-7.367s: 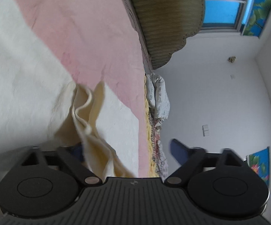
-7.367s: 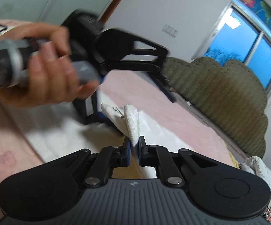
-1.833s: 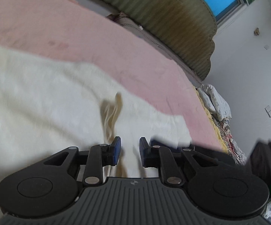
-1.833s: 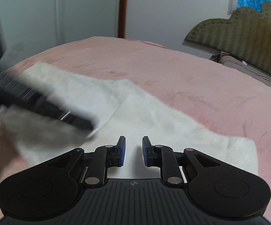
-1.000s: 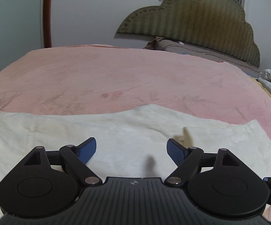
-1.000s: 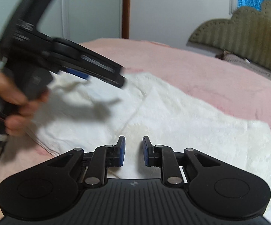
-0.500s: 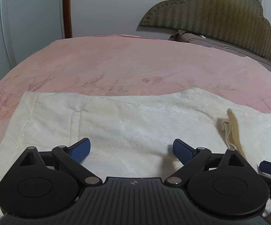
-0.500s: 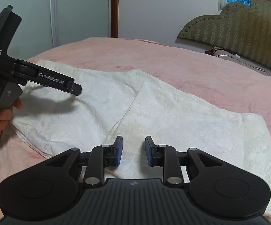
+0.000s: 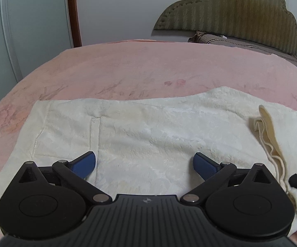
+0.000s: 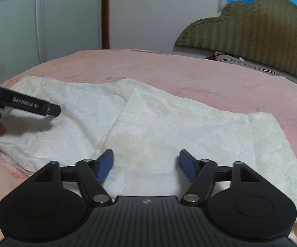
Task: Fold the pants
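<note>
Cream pants (image 9: 158, 135) lie flat, folded lengthwise, on the pink bed (image 9: 148, 68), with the left tongs (image 9: 144, 163) and right tongs (image 10: 146, 164) poised above the cloth, both sets of jaws opening wide, nothing between their blue pads.

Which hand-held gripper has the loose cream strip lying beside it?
The left hand-held gripper: the loose cream strip lies on the cream pants by its right finger. The right hand-held gripper, opening, has only flat fabric ahead.
</note>
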### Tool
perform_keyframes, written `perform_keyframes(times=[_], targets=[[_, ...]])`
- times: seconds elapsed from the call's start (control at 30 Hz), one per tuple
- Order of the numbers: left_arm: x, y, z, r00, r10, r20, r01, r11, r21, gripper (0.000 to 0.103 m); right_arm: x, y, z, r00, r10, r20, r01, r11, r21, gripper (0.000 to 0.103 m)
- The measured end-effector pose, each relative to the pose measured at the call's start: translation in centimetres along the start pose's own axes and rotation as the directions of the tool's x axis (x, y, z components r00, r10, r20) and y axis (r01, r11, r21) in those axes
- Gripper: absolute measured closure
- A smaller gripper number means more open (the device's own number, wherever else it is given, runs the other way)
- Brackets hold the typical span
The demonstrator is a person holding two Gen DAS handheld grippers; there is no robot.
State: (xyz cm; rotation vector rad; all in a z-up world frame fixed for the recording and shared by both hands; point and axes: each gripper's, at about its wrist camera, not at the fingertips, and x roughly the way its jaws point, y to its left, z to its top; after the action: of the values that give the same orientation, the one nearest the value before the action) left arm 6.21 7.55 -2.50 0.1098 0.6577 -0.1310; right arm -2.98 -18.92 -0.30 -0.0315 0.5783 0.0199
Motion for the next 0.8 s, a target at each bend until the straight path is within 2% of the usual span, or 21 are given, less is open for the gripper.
perform_keyframes(times=[0.4, 0.8], targets=[[0.18, -0.57, -0.90, 0.999, 0.030, 0.042, -0.031, 0.999, 0.015, 0.000, 0.78, -1.01, -0.05, 0.999, -0.020, -0.027, 0.022, 0.997, 0.077, 0.006], [0.12, -0.50, -0.95, 0.999, 0.029, 0.040, -0.030, 0.999, 0.014, 0.000, 0.90, -0.69, 0.00, 0.998, -0.048, -0.031, 0.050, 0.996, 0.075, 0.001]])
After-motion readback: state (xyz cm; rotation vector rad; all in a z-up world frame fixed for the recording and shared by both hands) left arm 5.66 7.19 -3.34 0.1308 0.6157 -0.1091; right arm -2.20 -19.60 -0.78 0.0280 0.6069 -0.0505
